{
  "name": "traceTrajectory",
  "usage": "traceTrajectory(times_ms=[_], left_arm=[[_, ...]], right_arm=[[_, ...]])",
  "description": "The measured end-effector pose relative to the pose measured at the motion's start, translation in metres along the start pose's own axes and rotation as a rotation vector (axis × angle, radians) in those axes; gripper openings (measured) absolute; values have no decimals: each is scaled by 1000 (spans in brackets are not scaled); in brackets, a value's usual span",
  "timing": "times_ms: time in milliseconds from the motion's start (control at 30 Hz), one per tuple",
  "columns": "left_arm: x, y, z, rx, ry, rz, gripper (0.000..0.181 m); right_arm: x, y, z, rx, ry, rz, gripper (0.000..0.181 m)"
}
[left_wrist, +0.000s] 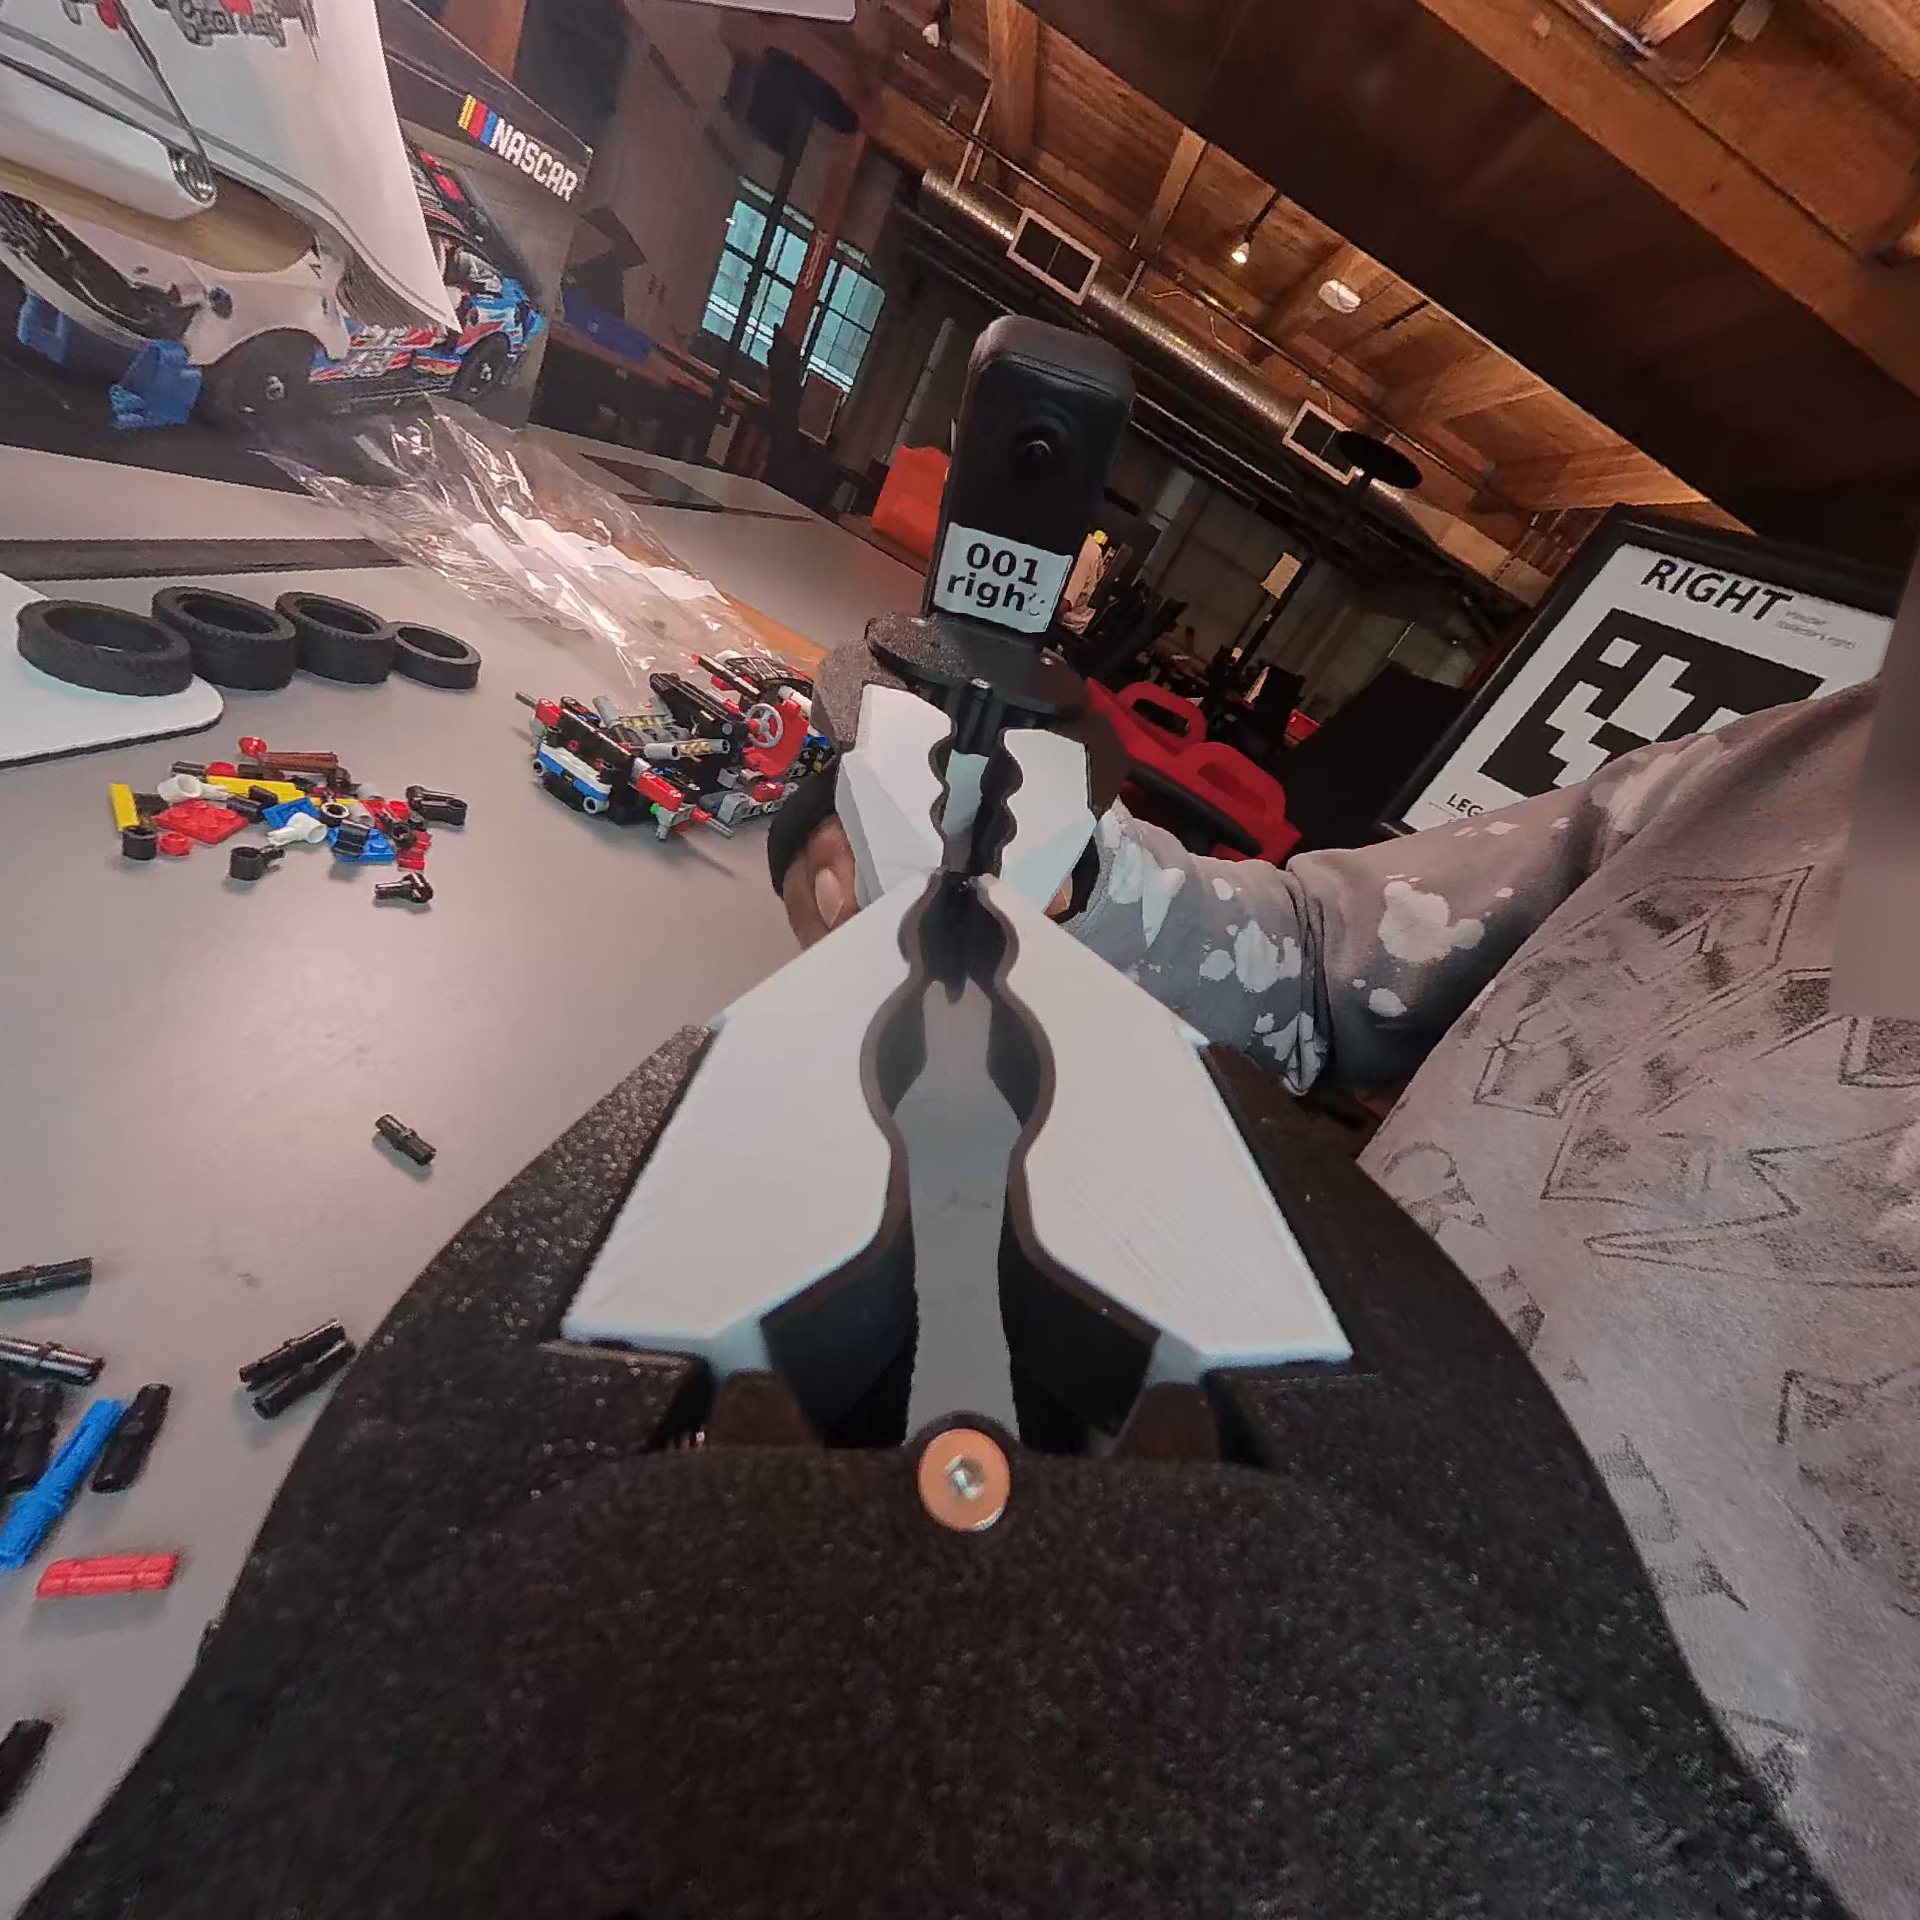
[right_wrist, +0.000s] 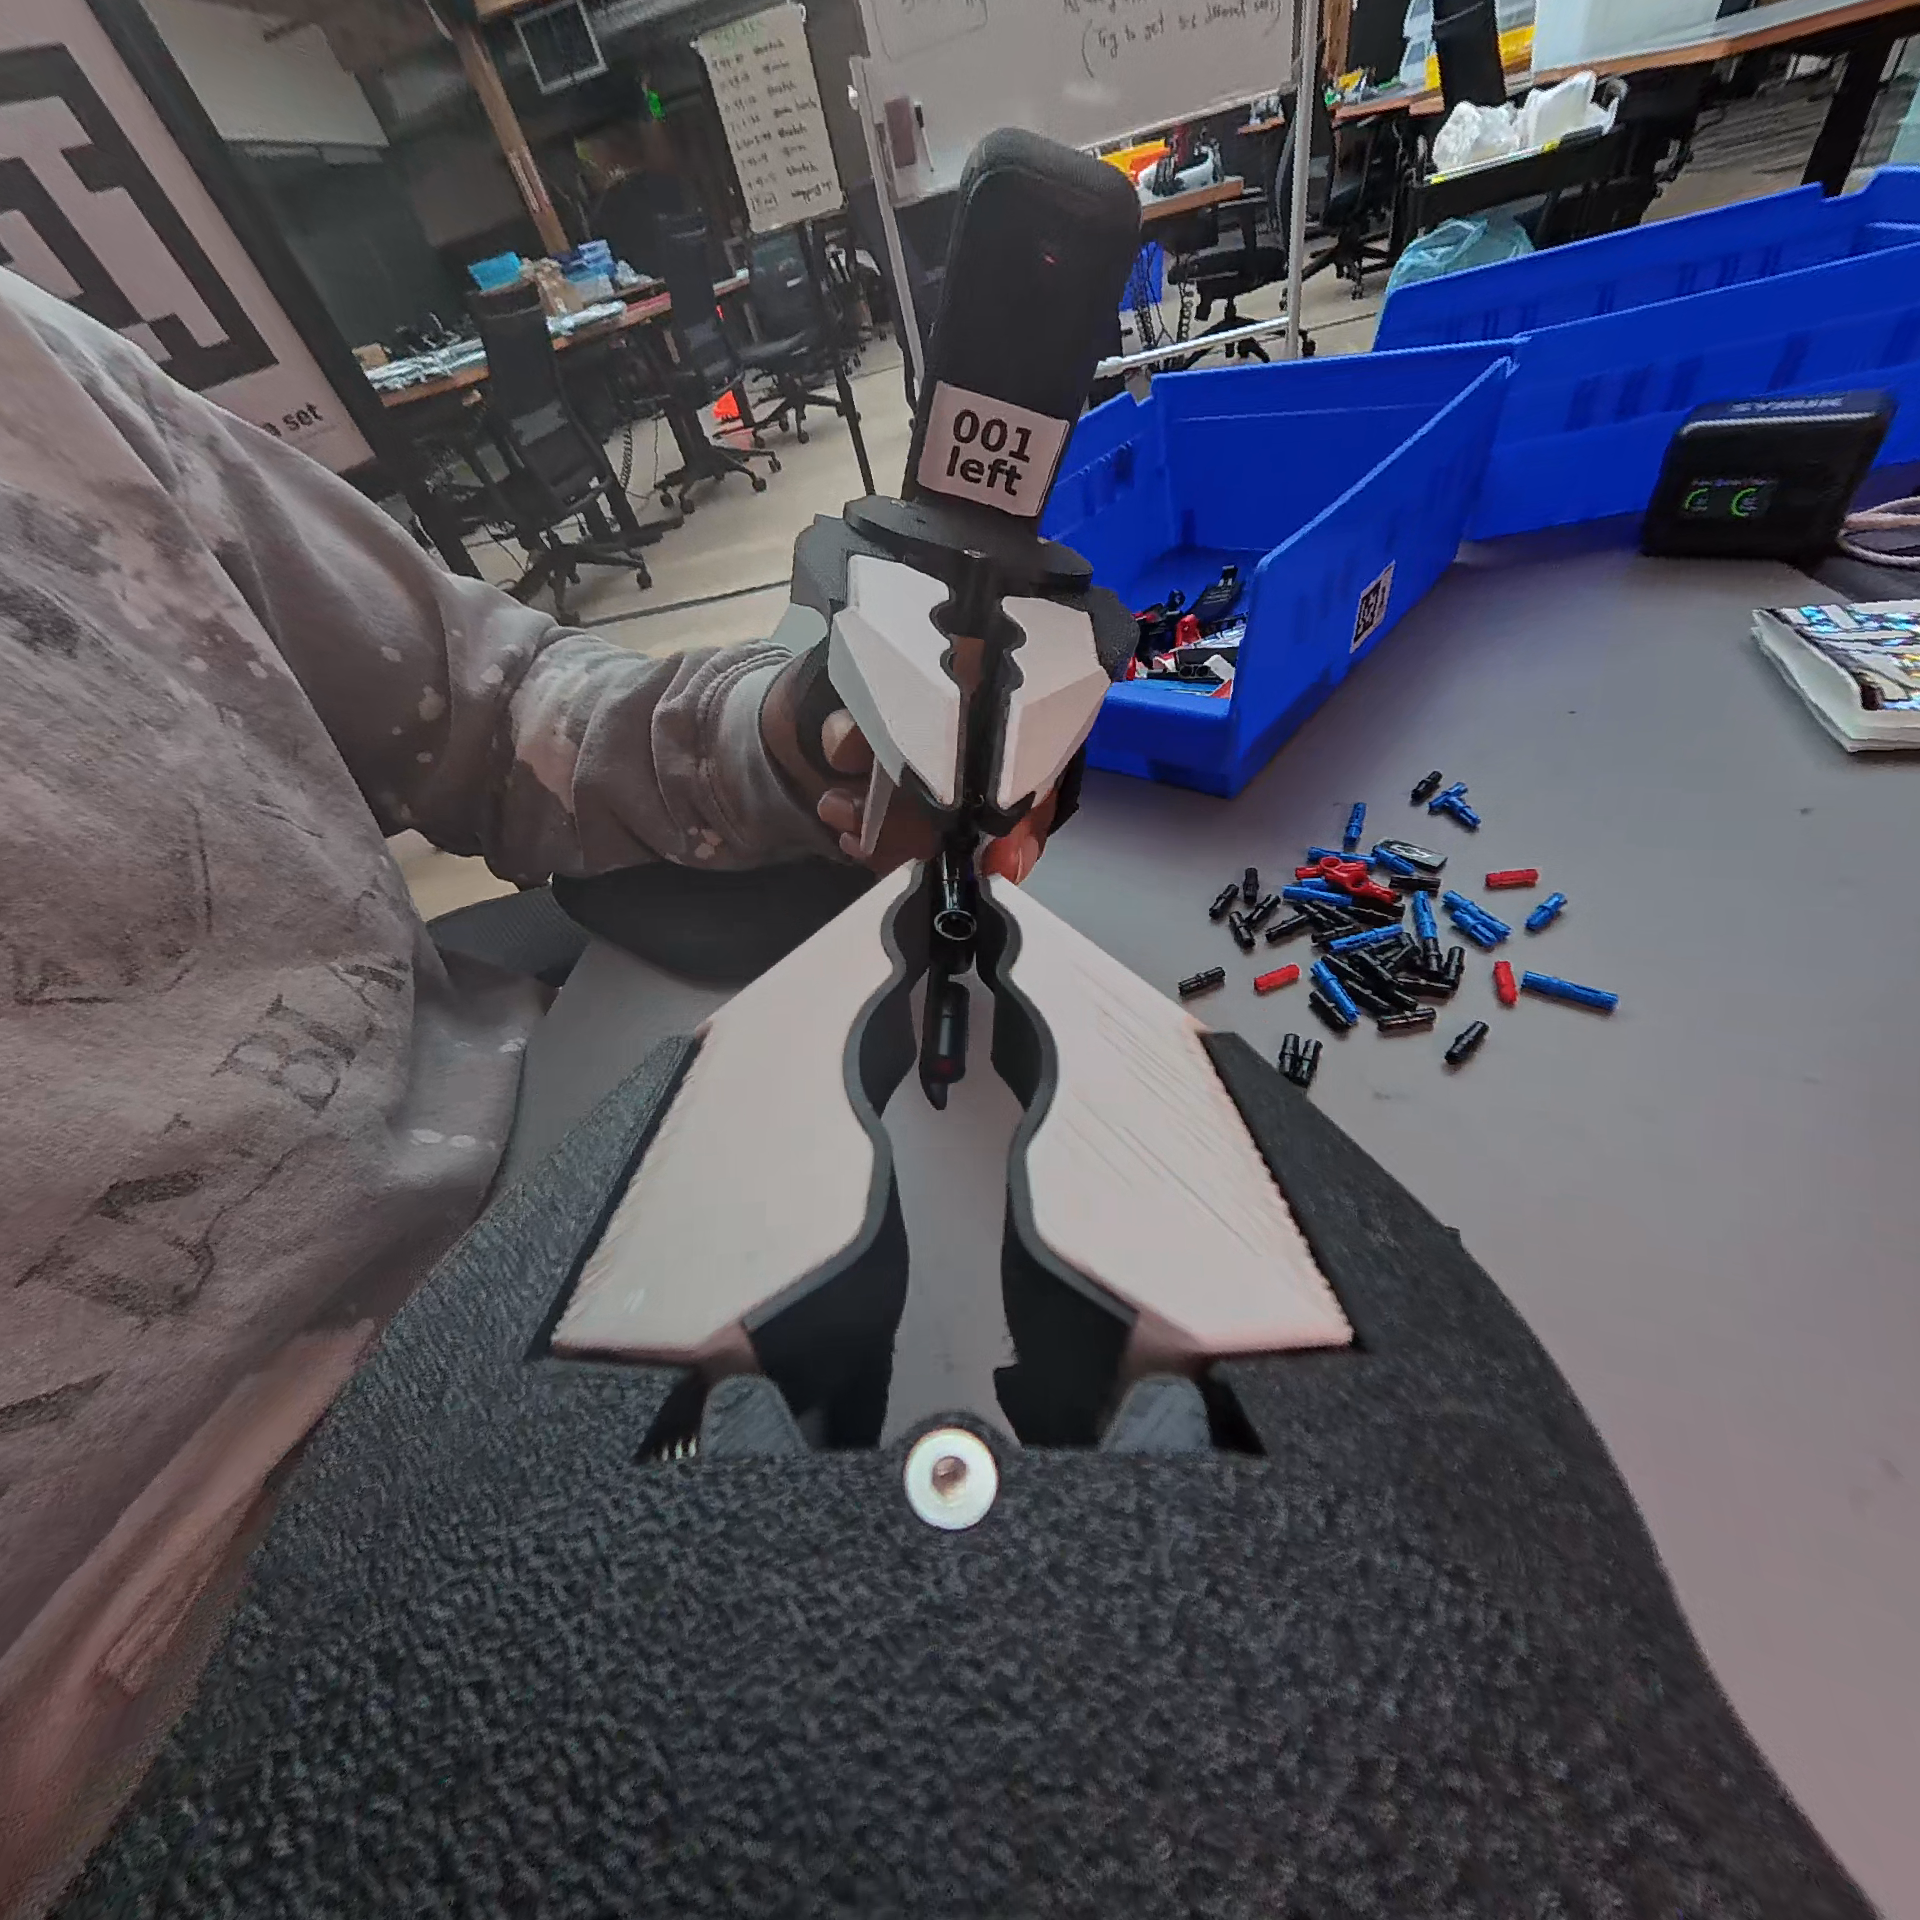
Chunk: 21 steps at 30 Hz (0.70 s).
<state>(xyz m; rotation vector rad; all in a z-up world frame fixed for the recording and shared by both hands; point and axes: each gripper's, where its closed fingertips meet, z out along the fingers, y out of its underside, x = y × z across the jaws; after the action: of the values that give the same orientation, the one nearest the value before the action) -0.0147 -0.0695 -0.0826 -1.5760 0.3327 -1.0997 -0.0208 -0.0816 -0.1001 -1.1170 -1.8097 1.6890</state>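
My left gripper (left_wrist: 961, 896) and my right gripper (right_wrist: 951, 883) are held tip to tip above a grey table (left_wrist: 260, 1039), each in a person's hand. Both are shut on a thin black rod-like assembly of toy building parts (right_wrist: 948, 997) that runs between the two sets of fingers. In the left wrist view only a short black bit (left_wrist: 951, 940) shows at my fingertips, with the right gripper (left_wrist: 968, 831) just beyond. In the right wrist view the rod carries a ring-shaped connector, and the left gripper (right_wrist: 971, 800) faces me.
On the left stand several black tyres (left_wrist: 229, 634), a pile of coloured pieces (left_wrist: 281, 810), a half-built toy car (left_wrist: 675, 758) and a clear plastic bag (left_wrist: 499, 520). On the right are blue bins (right_wrist: 1299, 561), a heap of pins (right_wrist: 1382, 935), a booklet (right_wrist: 1849, 675) and a black device (right_wrist: 1766, 468). My left and right fingertips are right by each other.
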Motion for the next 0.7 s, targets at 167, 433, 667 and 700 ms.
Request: traceTrajectory(times_ms=[167, 433, 667, 700], left_arm=[[0, 7, 5, -13, 23, -46, 0], [-51, -8, -36, -79, -361, 101, 1], [-116, 36, -62, -350, -743, 104, 33], [-111, 34, -57, -327, -709, 111, 39]], right_arm=[[-2, 10, -4, -74, 3, -31, 7], [-6, 15, -2, -148, -10, -129, 7], [11, 16, -13, -25, 48, -69, 7], [12, 14, -13, -8, 56, -72, 7]])
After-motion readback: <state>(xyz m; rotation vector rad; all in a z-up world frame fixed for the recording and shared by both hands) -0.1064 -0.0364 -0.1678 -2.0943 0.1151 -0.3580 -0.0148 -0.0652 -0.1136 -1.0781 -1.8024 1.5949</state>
